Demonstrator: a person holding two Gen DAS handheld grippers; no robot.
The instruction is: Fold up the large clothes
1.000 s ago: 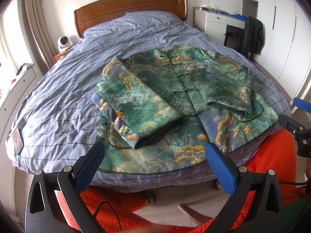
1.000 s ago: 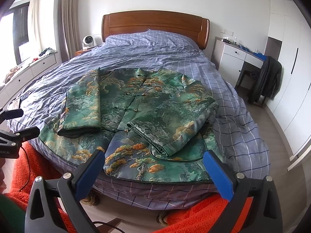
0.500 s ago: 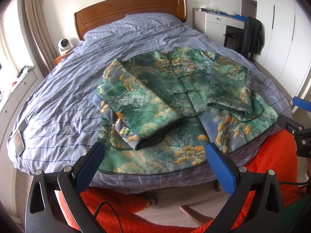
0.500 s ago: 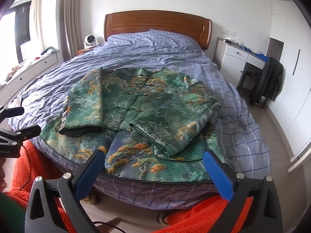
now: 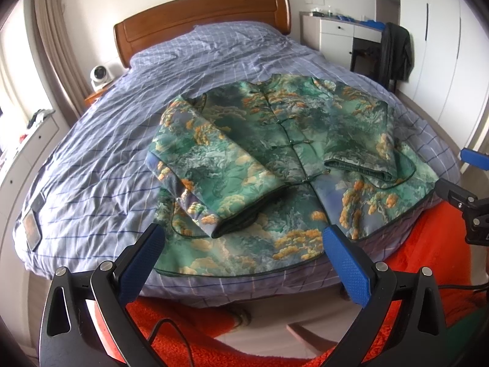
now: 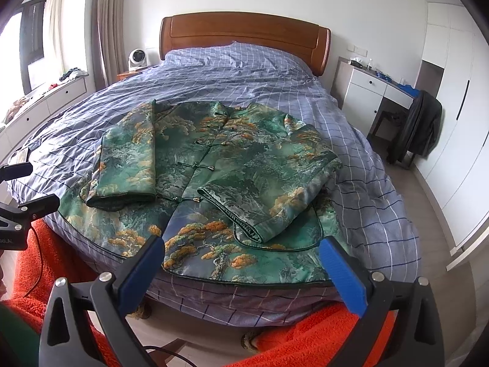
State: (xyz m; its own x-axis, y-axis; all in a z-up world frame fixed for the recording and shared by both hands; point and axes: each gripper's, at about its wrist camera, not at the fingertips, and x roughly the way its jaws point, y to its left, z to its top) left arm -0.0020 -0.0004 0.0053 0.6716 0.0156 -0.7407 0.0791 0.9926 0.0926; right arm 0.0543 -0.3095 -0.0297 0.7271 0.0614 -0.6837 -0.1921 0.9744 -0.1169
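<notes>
A green and orange patterned jacket (image 5: 284,159) lies front up at the foot of the bed, hem toward me, both sleeves folded in over the chest. It also shows in the right wrist view (image 6: 220,177). My left gripper (image 5: 244,247) is open and empty, held just short of the hem. My right gripper (image 6: 243,258) is open and empty, also just short of the hem. Each gripper shows at the edge of the other's view.
The bed (image 5: 91,159) has a blue checked cover and a wooden headboard (image 6: 244,33). An orange fleece garment (image 6: 321,330) is below the grippers. A white desk and a chair with a dark coat (image 6: 421,125) stand at the right. A phone-like object (image 5: 32,226) lies on the bed's left edge.
Both grippers have drifted slightly back and up; the jacket sits a little higher in both views. The jacket itself has not moved.
</notes>
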